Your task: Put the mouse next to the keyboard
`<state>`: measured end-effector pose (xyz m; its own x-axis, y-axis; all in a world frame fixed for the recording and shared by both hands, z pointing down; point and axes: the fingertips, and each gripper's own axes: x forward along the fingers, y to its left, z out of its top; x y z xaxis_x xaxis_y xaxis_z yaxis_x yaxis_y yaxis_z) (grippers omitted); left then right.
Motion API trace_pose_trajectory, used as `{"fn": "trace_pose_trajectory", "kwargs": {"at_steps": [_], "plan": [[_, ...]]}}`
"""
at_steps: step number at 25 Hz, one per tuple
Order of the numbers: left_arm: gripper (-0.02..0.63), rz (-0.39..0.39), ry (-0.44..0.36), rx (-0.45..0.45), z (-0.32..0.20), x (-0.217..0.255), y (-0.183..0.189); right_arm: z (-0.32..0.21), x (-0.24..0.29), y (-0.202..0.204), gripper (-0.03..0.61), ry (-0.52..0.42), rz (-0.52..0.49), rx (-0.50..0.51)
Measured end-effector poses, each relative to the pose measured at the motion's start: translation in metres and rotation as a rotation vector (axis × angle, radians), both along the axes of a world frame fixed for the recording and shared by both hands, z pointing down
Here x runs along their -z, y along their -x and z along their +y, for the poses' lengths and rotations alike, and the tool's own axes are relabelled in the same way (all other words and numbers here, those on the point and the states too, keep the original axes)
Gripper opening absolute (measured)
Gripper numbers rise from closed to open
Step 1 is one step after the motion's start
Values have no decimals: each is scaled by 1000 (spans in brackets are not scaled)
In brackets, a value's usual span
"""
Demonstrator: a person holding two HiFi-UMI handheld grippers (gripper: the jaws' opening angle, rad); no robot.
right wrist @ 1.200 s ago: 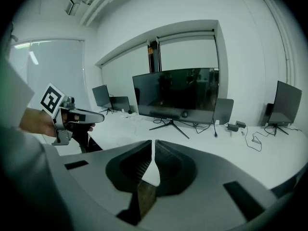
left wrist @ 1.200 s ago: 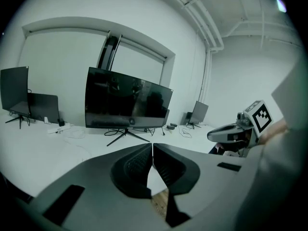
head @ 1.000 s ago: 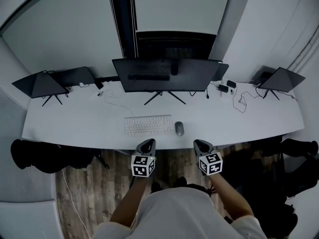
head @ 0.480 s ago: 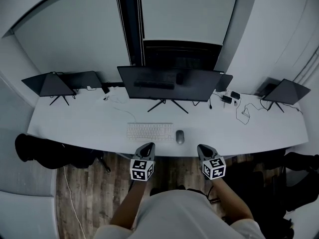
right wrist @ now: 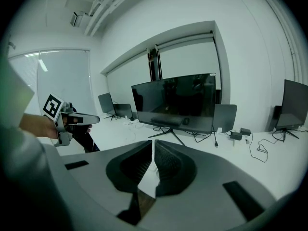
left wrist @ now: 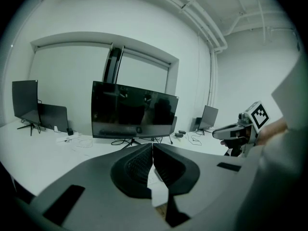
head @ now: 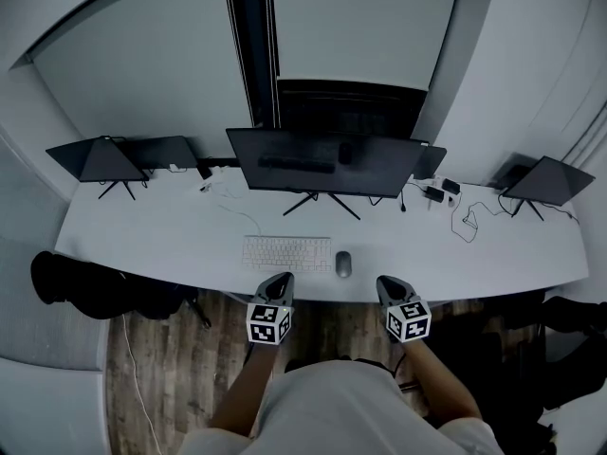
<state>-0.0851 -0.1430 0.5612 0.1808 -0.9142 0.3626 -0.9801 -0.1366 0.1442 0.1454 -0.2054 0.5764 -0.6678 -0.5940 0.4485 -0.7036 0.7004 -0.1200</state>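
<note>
On long white desk, small grey oval mouse lies just right of flat white keyboard — untouched. By near edge, left gripper, right gripper hover — all jaws closed, empty.

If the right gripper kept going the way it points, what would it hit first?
The right gripper would probably meet the white desk top, just right of the small grey mouse; depth is unclear.

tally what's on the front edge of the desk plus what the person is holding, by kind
keyboard: 1
mouse: 1
grippers: 2, left gripper and right gripper
total: 4
</note>
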Motion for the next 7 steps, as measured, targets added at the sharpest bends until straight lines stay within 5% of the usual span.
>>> {"fn": "trace_pose_trajectory", "kwargs": {"at_steps": [7], "plan": [[18,-6,1,-7,-2,2,-2,-5,4,2,40,-8,-5,2]]}}
